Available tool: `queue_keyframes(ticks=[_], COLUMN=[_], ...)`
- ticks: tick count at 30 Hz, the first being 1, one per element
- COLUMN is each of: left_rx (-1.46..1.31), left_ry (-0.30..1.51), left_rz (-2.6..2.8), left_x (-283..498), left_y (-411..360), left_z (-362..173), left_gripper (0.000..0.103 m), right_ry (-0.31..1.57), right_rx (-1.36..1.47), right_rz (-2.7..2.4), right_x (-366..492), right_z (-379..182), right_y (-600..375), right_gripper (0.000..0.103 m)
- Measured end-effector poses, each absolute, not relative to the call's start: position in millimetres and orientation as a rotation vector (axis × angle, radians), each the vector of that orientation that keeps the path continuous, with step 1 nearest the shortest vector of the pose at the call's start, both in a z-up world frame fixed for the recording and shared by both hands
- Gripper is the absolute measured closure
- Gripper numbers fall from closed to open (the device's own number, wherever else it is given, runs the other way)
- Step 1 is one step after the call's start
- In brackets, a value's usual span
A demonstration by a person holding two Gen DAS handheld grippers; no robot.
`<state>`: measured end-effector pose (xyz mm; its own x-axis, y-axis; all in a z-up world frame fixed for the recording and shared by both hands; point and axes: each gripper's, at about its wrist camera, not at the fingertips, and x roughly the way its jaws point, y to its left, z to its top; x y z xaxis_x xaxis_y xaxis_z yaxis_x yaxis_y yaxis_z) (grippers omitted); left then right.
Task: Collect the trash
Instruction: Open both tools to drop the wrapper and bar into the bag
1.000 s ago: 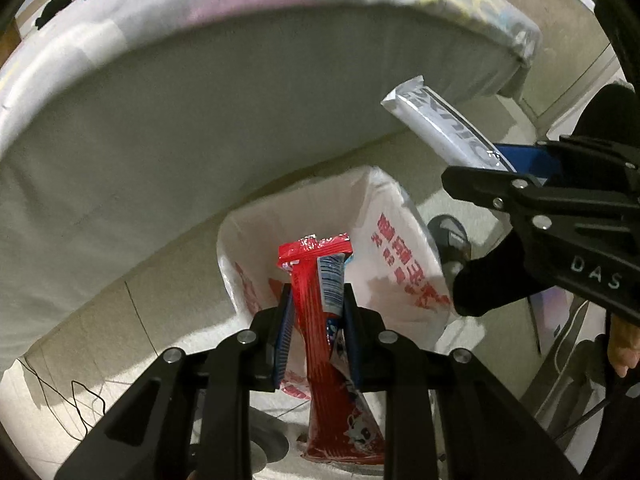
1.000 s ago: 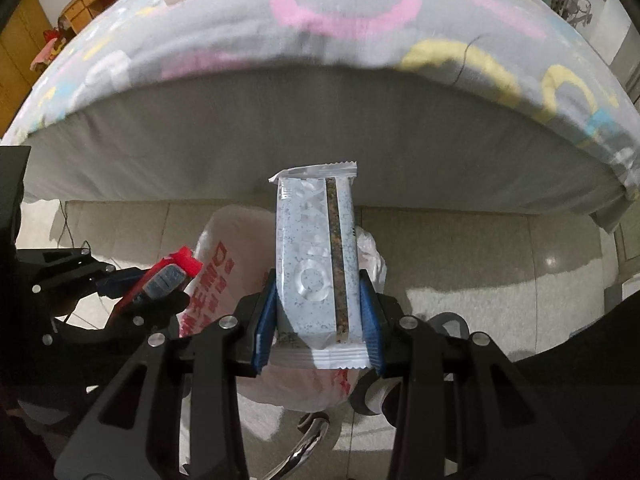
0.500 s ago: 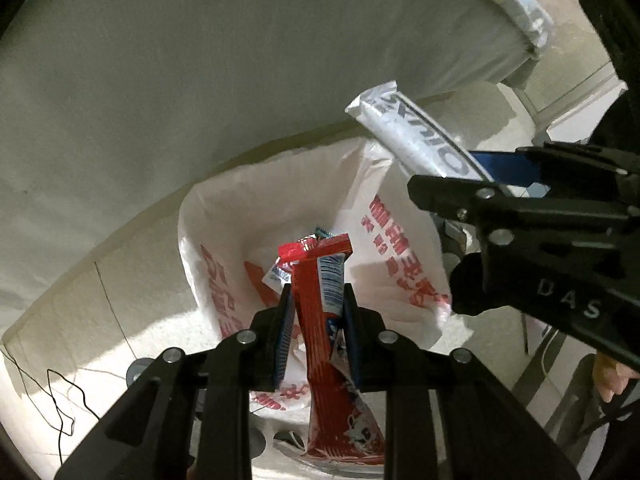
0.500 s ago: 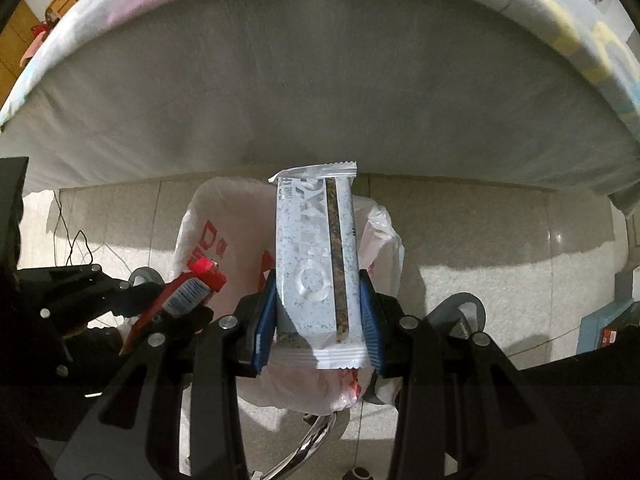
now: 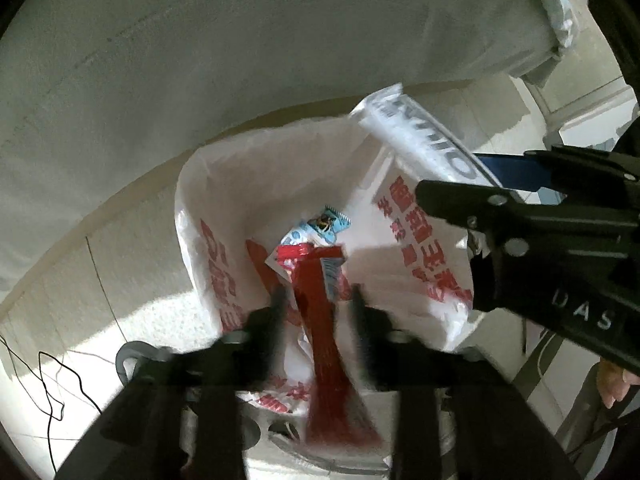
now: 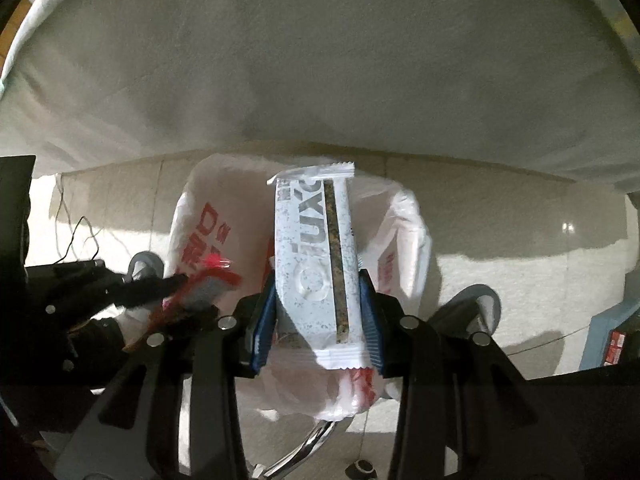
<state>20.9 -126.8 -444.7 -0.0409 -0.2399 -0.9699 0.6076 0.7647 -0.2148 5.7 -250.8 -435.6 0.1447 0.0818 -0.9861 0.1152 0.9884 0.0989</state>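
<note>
A white plastic bag with red print (image 5: 248, 200) stands open on the floor below the bed edge; it also shows in the right wrist view (image 6: 200, 220). A blue-and-white wrapper (image 5: 326, 226) lies inside it. My left gripper (image 5: 316, 296) hangs over the bag mouth with its jaws apart and blurred; a red wrapper (image 5: 324, 320) sits loose between them, not touching either finger. My right gripper (image 6: 318, 300) is shut on a white speckled snack wrapper (image 6: 316, 256), held over the bag's right rim. That wrapper also shows in the left wrist view (image 5: 416, 140).
A grey mattress side (image 6: 320, 72) fills the upper view. A thin black cable (image 5: 60, 380) lies on the pale tiled floor at the left. Chair-base wheels (image 6: 480, 304) flank the bag. A blue box (image 6: 612, 332) sits at the right.
Both grippers tilted down over the bag. My left jaws have spread apart from the red wrapper, which they gripped before. The right gripper keeps its hold on the white wrapper.
</note>
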Motion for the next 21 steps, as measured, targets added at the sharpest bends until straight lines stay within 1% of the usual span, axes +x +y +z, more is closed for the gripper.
queue_keyframes(ticks=[1, 2, 3, 8, 21], left_rx=[0.315, 0.314, 0.318, 0.315, 0.363], left_ry=[1.464, 1.466, 1.464, 1.448, 1.416], left_rz=[-0.706, -0.706, -0.7, -0.675, -0.651], left_x=[21, 22, 21, 22, 17], left_y=[-126, -125, -126, -122, -120], left_z=[-444, -444, -444, -442, -437], left_gripper=[0.038, 0.031, 0.027, 0.026, 0.024], right_ry=[1.434, 1.435, 1.433, 1.413, 1.398], right_rx=[0.166, 0.169, 0.176, 0.211, 0.238], right_rz=[-0.021, -0.023, -0.026, -0.047, -0.08], right_x=[6, 6, 6, 4, 0], right_z=[-437, -437, -437, -433, -427], right_y=[-251, -250, -251, -257, -264], right_gripper=[0.054, 0.04, 0.033, 0.031, 0.03])
